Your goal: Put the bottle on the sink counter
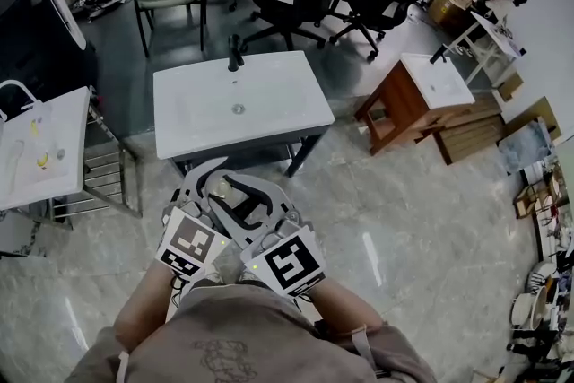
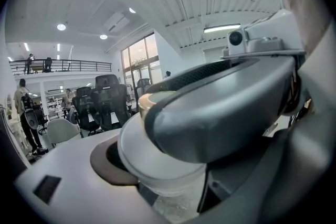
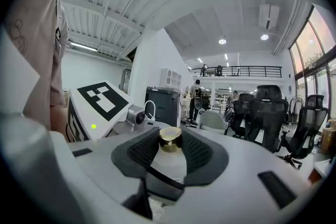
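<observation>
Right tool: Your right tool (image 3: 171,152) was closed on the bottle (image 3: 170,140). Its dark pads hugged the pale body on both sides, just under the gold cap (image 3: 170,136).
Left tool: Your left tool (image 1: 213,182) had its jaws spread wide. The bottle's body lay just beside one pad, but I saw no squeeze from it, so I judged that the right tool alone carried the bottle.
Bottle: It was off any surface, held between the two tools close to your chest and above the floor (image 1: 377,220).
Sink worktop: The white sink worktop (image 1: 278,117), with its tap (image 1: 235,54) and drain (image 1: 238,109), stood ahead of you and well apart from the tools. No bottle was on it.
Other sink: A smaller sink unit (image 1: 437,81) stood off to your right. I took the nearer one facing you as the target.
Done: The pickup looked finished, with the bottle secured.
Left to do: You had yet to carry the bottle forward, stand it on a flat part of the worktop beside the basin, and part the jaws.
</observation>
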`<state>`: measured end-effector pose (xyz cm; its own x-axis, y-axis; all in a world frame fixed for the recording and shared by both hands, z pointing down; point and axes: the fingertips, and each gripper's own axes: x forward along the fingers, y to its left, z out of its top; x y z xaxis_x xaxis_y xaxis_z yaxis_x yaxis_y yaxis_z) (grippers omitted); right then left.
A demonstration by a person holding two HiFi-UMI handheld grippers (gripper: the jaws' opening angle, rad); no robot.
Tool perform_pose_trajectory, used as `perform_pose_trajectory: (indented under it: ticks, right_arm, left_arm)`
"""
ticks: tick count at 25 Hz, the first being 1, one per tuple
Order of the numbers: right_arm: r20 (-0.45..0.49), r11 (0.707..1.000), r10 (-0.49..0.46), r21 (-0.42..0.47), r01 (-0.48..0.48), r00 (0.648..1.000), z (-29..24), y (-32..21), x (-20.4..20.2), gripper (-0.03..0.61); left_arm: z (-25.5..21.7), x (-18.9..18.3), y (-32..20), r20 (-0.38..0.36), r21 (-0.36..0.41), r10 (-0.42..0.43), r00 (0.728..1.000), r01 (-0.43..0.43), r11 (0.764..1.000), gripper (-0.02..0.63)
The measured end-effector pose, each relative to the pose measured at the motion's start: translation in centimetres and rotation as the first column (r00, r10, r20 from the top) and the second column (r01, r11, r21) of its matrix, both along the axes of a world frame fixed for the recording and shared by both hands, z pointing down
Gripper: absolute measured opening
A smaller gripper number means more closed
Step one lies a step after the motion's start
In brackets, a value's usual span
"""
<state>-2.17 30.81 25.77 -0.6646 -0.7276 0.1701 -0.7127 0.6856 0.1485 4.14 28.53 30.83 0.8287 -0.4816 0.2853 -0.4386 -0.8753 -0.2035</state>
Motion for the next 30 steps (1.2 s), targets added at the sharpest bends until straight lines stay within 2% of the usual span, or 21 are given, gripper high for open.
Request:
perform_pose_trajectory:
  ticks: [16, 30]
  right_arm:
    - [0.01, 0.998, -0.062, -0.014, 0.062, 0.998, 1.8, -1.1, 2.5, 0.138]
    - [-0.001, 0.998, -0.064, -0.02, 0.064, 0.998, 3.5, -7.8, 2.3, 0.138]
  left_arm:
    - [1.8, 2.2, -1.4, 0.011, -0.014, -0.064, 0.998, 0.064, 0.998, 0.33]
    - [3.5, 2.2, -8.1, 0.003, -0.021, -0.065, 0.998, 0.065, 0.998, 0.33]
